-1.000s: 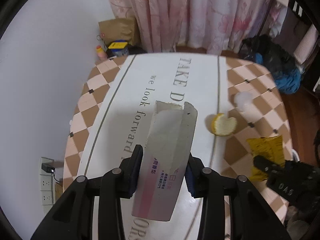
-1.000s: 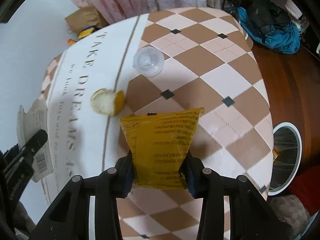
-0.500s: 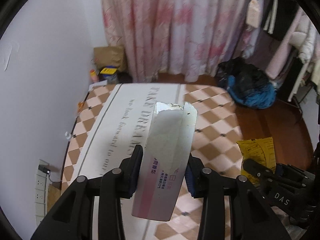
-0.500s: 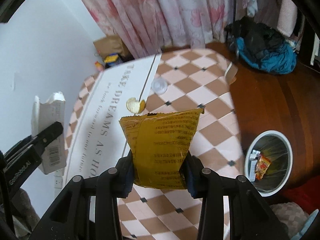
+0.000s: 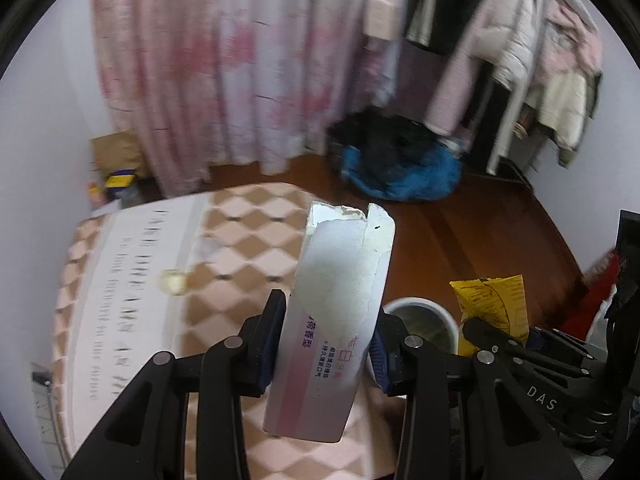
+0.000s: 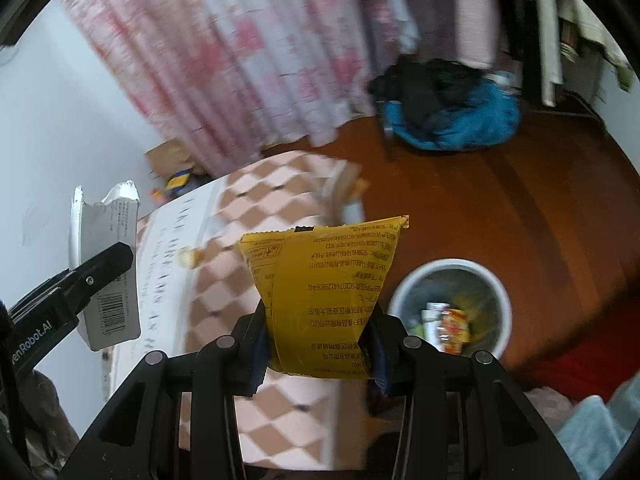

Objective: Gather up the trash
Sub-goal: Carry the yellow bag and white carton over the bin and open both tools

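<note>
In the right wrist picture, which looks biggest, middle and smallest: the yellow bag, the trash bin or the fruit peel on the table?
1. Yellow bag, though it sits closest to the camera, which flatters it.
2. Trash bin, nearly as big.
3. Fruit peel, tiny and blurry.

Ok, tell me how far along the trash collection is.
Done: some wrappers already lie in the white bin on the floor. In hand: the left gripper is shut on the torn white carton and the right gripper on the yellow packet; neither is dropped yet. Left: a piece of peel is on the checkered table; blur hides anything else.
</note>
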{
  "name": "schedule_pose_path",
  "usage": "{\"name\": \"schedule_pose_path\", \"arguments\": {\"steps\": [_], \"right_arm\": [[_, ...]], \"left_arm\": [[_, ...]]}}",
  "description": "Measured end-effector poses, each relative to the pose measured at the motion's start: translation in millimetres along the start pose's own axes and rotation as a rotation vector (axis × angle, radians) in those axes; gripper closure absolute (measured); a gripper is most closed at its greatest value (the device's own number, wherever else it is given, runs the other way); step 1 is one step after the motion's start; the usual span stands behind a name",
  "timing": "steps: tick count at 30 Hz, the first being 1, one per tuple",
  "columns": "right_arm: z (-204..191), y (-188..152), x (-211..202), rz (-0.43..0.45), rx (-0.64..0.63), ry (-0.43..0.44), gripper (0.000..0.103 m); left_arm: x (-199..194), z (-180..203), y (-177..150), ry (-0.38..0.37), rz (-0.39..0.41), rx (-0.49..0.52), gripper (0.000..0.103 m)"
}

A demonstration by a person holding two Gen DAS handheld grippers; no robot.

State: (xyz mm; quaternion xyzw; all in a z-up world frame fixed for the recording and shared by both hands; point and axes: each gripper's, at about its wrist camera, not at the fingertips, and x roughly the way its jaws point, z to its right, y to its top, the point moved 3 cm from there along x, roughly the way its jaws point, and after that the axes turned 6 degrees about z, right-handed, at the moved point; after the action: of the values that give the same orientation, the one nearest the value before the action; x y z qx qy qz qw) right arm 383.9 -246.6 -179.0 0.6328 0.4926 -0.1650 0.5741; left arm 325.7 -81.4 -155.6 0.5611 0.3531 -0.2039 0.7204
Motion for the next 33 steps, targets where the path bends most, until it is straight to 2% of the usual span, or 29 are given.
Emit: {"name": "schedule_pose_path", "arguments": {"steps": [4,9,12,16,21,30,31,32,33], "right_arm": [[66,-1,7,-0.013,0.061,-0.070,0.060],[147,-18,43,-0.105,0.156,-0.136,0.060],[186,-32,72,-0.174,0.218,-0.157,0.060],[233,-55,114,-0.260,0.310,-0.165,0.060],[267,-74,157,-0.330,0.375,-0.172,0.060],[282,-92,205,-0.389,0.386,-0.180,0.060],[282,-92,208,-0.394,0.378,-0.174,0.060],[281,-90,212,-0.400,0.376,-0.168,0.060],[280,-90,216,-0.406,0.376,-0.159,0.060]], "left_arm": [[35,47,-6,-0.074,-0.072,-0.003,0.068],[109,97,-26,-0.181,-0.246,-0.063,0.068],[149,119,-42,-0.206,-0.344,-0.076,0.068],[202,134,-61,-0.202,-0.458,-0.086,0.068],[247,143,-75,-0.201,-0.559,-0.088,0.067],[272,147,-97,-0.147,-0.623,-0.050,0.064],[272,147,-99,-0.139,-0.626,-0.048,0.052],[272,146,-99,-0.134,-0.626,-0.045,0.027],[272,146,-98,-0.129,-0.624,-0.044,0.015]]}}
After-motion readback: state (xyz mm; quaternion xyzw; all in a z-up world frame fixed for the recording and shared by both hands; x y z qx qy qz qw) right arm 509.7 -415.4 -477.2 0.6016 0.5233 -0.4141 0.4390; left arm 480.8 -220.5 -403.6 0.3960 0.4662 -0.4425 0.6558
